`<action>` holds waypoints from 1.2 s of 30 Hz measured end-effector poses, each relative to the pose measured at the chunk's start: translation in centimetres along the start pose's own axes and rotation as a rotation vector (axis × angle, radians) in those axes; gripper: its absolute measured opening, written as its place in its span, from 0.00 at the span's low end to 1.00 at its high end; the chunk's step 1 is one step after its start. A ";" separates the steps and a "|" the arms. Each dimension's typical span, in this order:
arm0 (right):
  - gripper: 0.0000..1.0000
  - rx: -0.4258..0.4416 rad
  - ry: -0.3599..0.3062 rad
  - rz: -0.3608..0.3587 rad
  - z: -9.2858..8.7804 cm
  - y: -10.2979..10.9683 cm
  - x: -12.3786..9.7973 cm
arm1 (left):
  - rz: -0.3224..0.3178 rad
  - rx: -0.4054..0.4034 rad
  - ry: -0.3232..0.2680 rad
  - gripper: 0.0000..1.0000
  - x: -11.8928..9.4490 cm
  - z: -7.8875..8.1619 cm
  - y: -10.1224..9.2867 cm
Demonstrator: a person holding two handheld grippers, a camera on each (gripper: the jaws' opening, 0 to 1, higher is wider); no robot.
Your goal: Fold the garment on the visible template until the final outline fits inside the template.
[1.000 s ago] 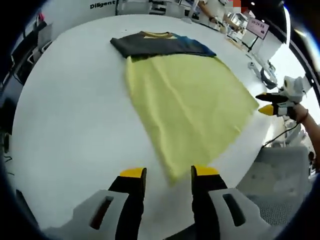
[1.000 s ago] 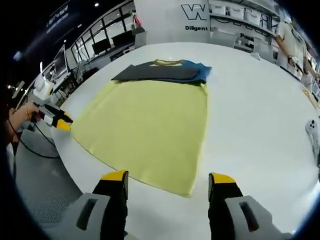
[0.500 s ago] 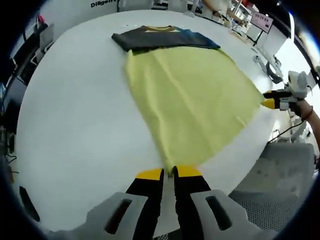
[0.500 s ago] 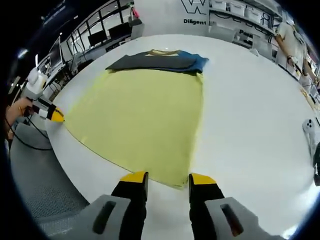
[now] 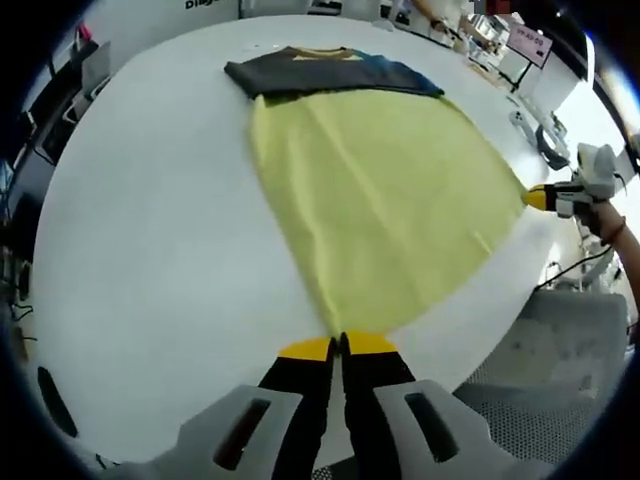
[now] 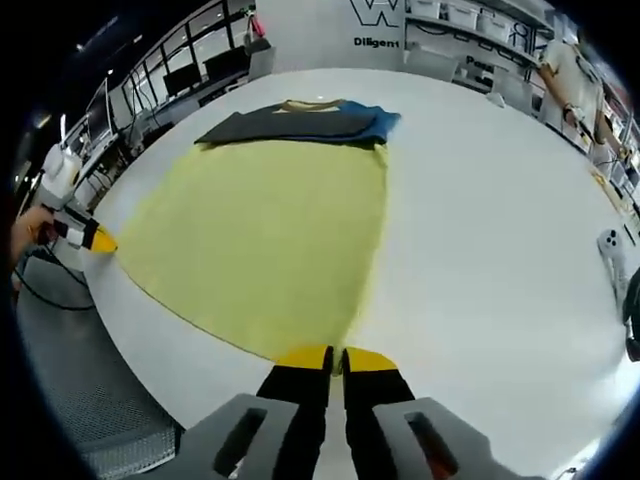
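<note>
On a round white surface (image 5: 150,250), we see a yellow cloth (image 5: 380,210) spread flat, its far edge meeting a folded dark shirt (image 5: 320,78) with blue and yellow trim. In the left gripper view, the left gripper (image 5: 338,347) has its jaws pressed together on the cloth's near corner. In the right gripper view, the right gripper (image 6: 337,358) is likewise clamped on the other near corner, at the surface's edge. A phone (image 6: 611,243) lies near the surface's far side.
</note>
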State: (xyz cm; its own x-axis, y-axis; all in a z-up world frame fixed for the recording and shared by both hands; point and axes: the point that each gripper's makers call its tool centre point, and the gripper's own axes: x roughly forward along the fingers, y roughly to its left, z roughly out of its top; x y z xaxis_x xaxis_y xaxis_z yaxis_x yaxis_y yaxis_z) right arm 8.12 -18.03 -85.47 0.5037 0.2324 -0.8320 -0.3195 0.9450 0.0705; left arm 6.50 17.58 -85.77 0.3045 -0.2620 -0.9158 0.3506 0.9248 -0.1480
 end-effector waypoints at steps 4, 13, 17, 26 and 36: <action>0.00 0.007 -0.007 0.007 -0.1 0.2 -0.3 | 0.011 -0.003 0.000 0.07 -0.2 -0.1 0.2; 0.00 0.006 0.007 0.035 -1.0 1.7 -1.1 | 0.020 0.014 0.007 0.07 -1.1 -0.8 0.7; 0.00 0.007 0.009 0.049 -1.6 2.4 -1.9 | 0.016 0.022 0.018 0.07 -1.9 -1.5 0.9; 0.00 0.024 -0.035 0.065 -1.7 3.4 -3.1 | 0.012 0.033 0.013 0.07 -3.0 -2.6 0.9; 0.00 -0.009 -0.121 0.036 1.2 4.2 -6.3 | 0.030 0.079 -0.039 0.07 -6.1 -0.9 1.1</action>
State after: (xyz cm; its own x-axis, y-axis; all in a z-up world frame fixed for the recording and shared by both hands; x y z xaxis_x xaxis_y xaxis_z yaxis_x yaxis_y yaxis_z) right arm 4.55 -15.31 -79.27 0.5850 0.2923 -0.7566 -0.3455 0.9337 0.0937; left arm 4.27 20.48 -80.64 0.3498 -0.2469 -0.9037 0.4089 0.9082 -0.0898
